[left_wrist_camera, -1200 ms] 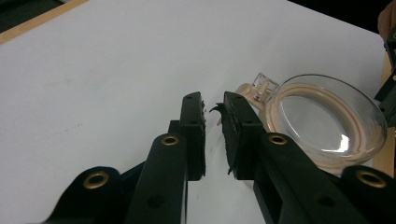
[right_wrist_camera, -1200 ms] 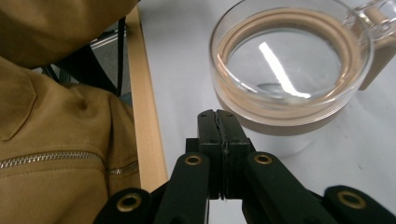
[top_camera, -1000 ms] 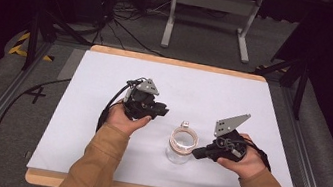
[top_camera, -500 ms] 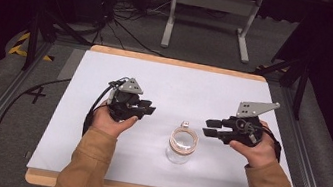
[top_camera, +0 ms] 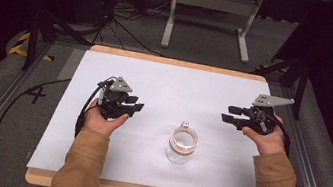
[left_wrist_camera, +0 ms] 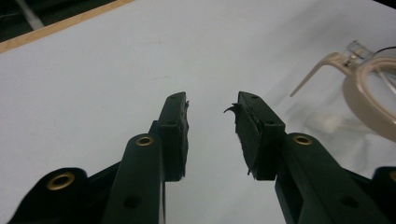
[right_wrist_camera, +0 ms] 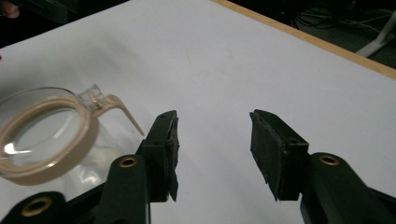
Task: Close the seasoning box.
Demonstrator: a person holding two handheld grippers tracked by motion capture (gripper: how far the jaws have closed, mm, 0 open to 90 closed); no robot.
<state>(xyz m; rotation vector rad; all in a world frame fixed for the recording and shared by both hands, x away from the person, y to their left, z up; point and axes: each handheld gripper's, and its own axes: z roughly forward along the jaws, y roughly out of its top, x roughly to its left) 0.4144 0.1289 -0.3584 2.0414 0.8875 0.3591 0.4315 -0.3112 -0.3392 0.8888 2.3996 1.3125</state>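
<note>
Glass jar (left_wrist_camera: 373, 88) cut off at frame edge.

Bright desk, dark surroundings

Even overhead light washed the white desk (top_camera: 171, 81) nearly featureless; the floor beyond fell into deep shadow. The glass jar (top_camera: 182, 146) caught soft glints, and both gripper views looked slightly soft.

left gripper (left_wrist_camera: 210, 105): jaws apart, empty | glass jar (left_wrist_camera: 373, 93): right of right jaw, beige rim, tab pointing toward jaws | white table (left_wrist_camera: 116, 60) ahead
</note>
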